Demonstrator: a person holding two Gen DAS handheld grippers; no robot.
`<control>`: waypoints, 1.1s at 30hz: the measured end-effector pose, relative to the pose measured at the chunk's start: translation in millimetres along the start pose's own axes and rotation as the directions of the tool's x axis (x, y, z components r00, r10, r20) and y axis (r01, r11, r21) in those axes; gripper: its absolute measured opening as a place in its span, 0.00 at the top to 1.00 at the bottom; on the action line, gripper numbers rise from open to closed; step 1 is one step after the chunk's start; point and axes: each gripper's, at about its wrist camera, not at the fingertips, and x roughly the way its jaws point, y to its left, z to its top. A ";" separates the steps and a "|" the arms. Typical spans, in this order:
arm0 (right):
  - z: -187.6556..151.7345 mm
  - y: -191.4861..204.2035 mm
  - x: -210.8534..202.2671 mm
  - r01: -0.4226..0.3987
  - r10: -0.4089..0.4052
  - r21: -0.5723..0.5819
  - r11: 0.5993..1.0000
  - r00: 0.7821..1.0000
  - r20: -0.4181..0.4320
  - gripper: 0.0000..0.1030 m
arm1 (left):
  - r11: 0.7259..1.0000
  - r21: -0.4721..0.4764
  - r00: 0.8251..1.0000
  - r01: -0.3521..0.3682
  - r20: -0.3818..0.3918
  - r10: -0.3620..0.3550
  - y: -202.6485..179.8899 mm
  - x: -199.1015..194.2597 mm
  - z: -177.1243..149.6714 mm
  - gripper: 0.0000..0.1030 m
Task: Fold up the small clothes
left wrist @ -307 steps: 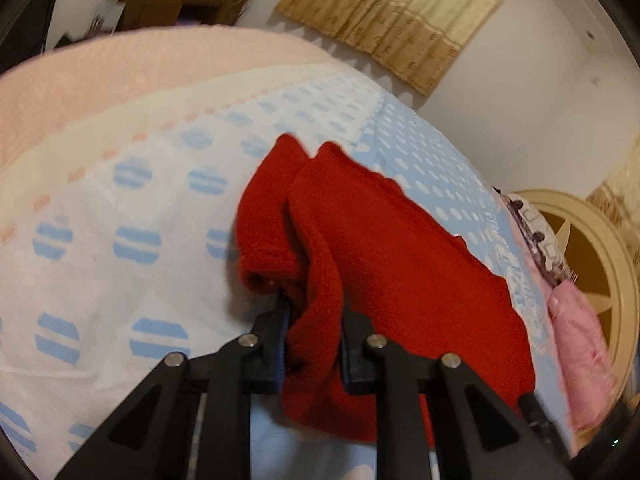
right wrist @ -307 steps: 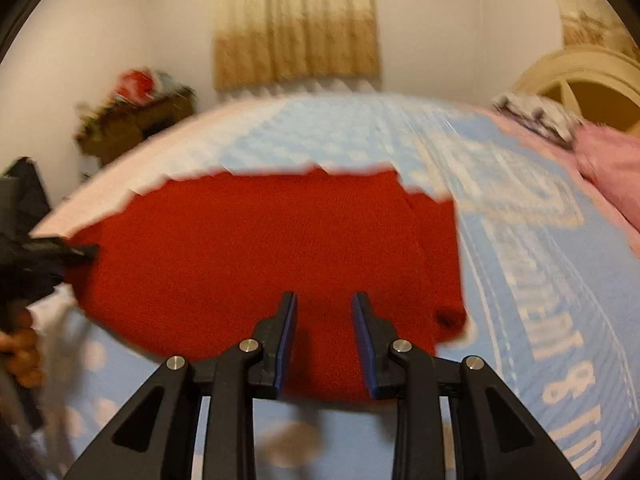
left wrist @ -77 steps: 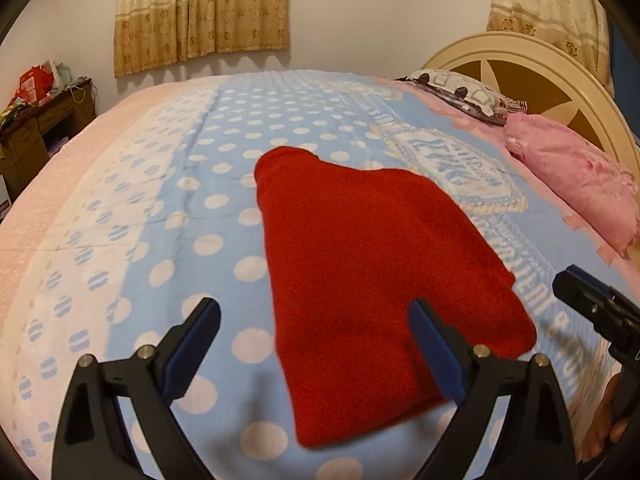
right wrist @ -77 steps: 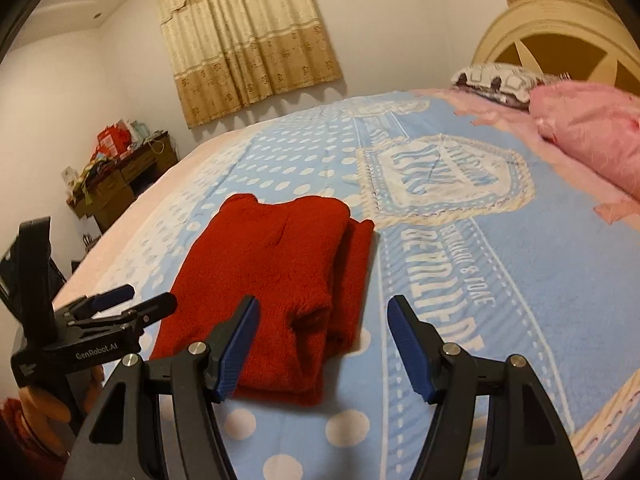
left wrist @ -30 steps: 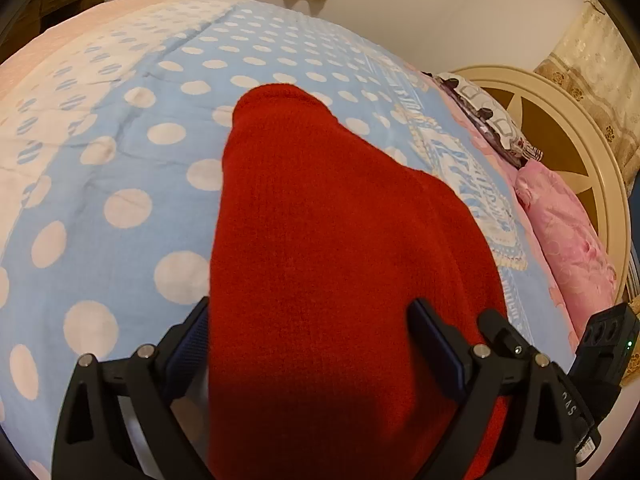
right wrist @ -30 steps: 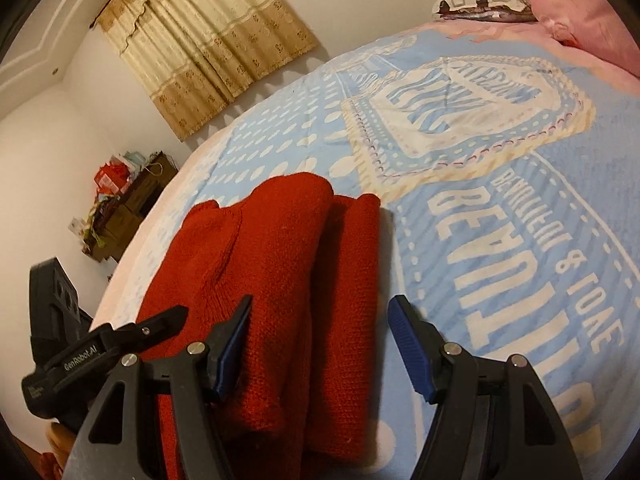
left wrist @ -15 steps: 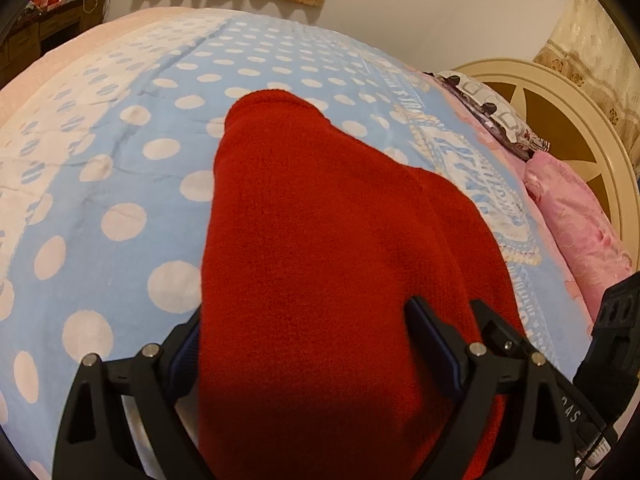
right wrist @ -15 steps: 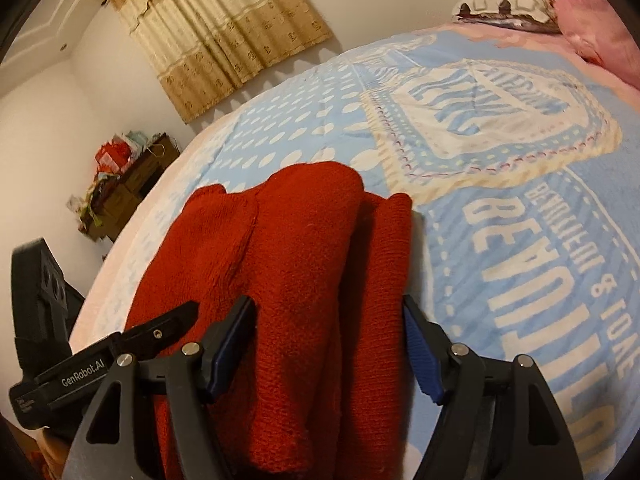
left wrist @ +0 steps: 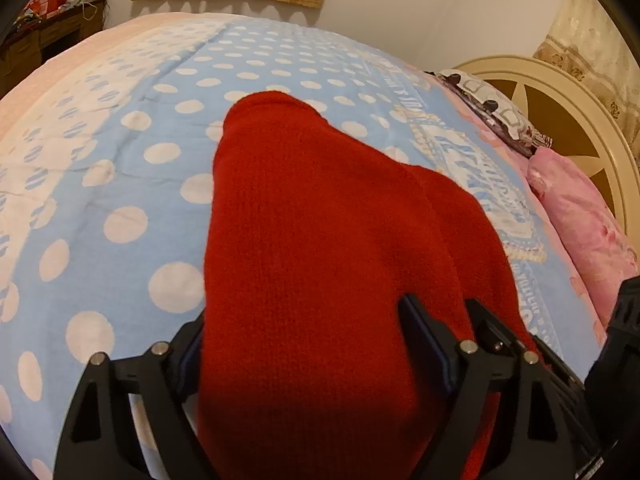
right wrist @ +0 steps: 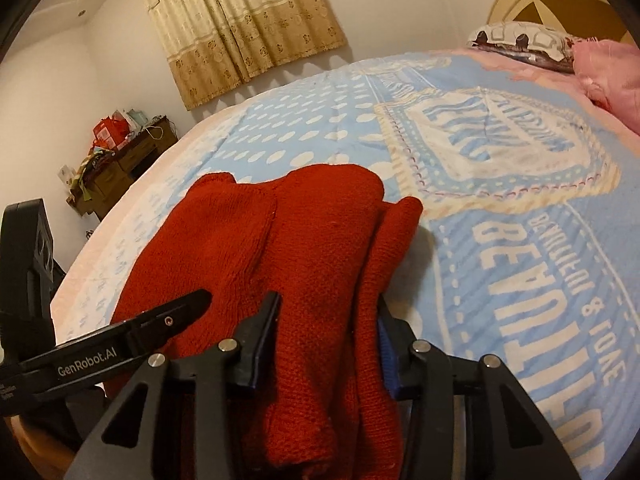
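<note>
A folded red knit sweater (left wrist: 320, 220) lies on the blue polka-dot bedspread (left wrist: 120, 140). Its near end sits between the jaws of my left gripper (left wrist: 304, 320). They are closing, with the pads against the knit on both sides. In the right wrist view the sweater (right wrist: 320, 220) shows its stacked folds. My right gripper (right wrist: 326, 320) is closing on the right-hand folds at the near edge, its pads squeezing the cloth. One of the left gripper's fingers (right wrist: 168, 320) shows beside it on the left.
A pink pillow (left wrist: 580, 216) and a patterned one (right wrist: 520, 40) lie by the cream headboard (left wrist: 560, 92) on the right. A cluttered wooden desk (right wrist: 116, 164) stands beyond the bed's far left. Curtains (right wrist: 240, 20) hang on the back wall.
Both grippers' jaws have narrowed onto the sweater, the right one much more. The right gripper has slid in over the sweater's near edge.
</note>
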 end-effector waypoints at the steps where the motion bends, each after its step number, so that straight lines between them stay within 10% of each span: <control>1: 0.1 -3.8 1.1 -0.017 0.017 0.020 1.000 1.000 -0.004 0.53 | 1.000 0.001 1.000 0.001 0.002 -0.001 -0.4 -0.3 0.0 0.19; 10: -1.3 -11.3 4.7 -0.074 0.075 0.062 0.995 0.997 -0.011 0.57 | 0.998 0.045 0.999 -0.035 0.042 0.033 -15.7 -8.8 -2.2 0.46; 33: -17.9 31.3 -31.2 0.049 -0.047 -0.040 0.998 0.998 0.042 0.67 | 0.974 0.170 0.987 -0.147 0.093 0.133 -26.5 -38.4 -15.6 0.60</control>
